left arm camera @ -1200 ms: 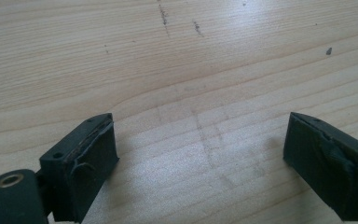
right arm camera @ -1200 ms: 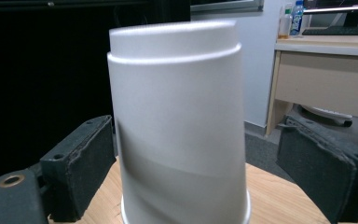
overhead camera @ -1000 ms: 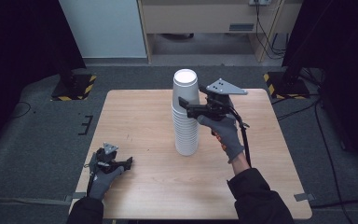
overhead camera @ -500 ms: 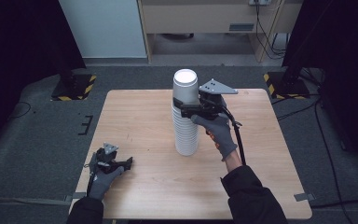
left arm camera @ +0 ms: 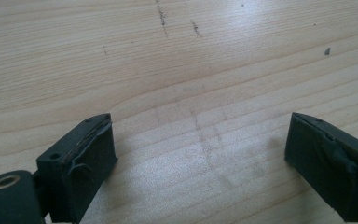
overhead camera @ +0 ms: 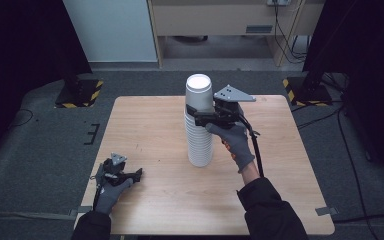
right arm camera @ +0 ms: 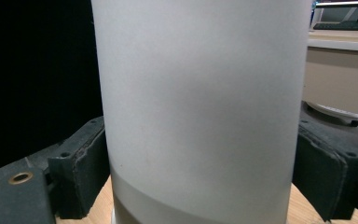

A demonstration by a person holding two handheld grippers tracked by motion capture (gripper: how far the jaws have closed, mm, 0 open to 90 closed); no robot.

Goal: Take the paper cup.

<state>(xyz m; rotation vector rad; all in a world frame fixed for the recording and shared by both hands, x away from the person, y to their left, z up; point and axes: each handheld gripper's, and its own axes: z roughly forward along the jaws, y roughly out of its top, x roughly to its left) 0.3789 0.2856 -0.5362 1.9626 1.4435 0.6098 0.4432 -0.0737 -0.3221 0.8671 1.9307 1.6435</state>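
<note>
A tall stack of upturned white cups [overhead camera: 200, 142] stands in the middle of the wooden table [overhead camera: 145, 122]. My right gripper [overhead camera: 198, 115] reaches in from the right and is shut on the top cup [overhead camera: 199, 92]. In the right gripper view that cup [right arm camera: 200, 88] sits between the two black pads [right arm camera: 86, 168], which press on both its sides. My left gripper [overhead camera: 134, 175] rests open on the table near the front left corner. Its jaws stand wide apart over bare wood in the left gripper view [left arm camera: 200, 163].
Behind the table are a cabinet [overhead camera: 220, 22] and a pale panel [overhead camera: 110, 30]. Two stands with yellow-black feet [overhead camera: 77, 92] flank the far corners. A black cable [overhead camera: 254, 145] trails from the right gripper along the gloved hand.
My right gripper has slid left onto the top of the stack and its jaws now hold the top cup. The left gripper has stayed put.
</note>
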